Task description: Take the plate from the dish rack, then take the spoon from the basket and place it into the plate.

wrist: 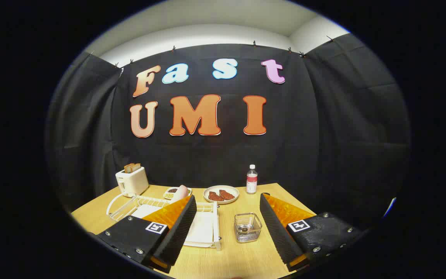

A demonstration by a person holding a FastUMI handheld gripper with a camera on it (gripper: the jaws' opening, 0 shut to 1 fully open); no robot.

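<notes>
Hovering above the table (pixel 246 255), we hold the gripper (pixel 227 217) spread wide and empty, facing the dish rack (pixel 207 232) and basket (pixel 247 228) ahead.

White dish rack (pixel 207 228) and toaster (pixel 132 181), pale wood-grain tabletop (pixel 242 259), silver wire basket (pixel 247 227), red-labelled clear bottle (pixel 251 179), black wall cloth (pixel 323 135).

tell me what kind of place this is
Likely a mock kitchen set in a recording booth: black cloth wall, wooden table with a toaster, dish rack and wire basket. The gripper hangs open above the table, jaws apart.
</notes>
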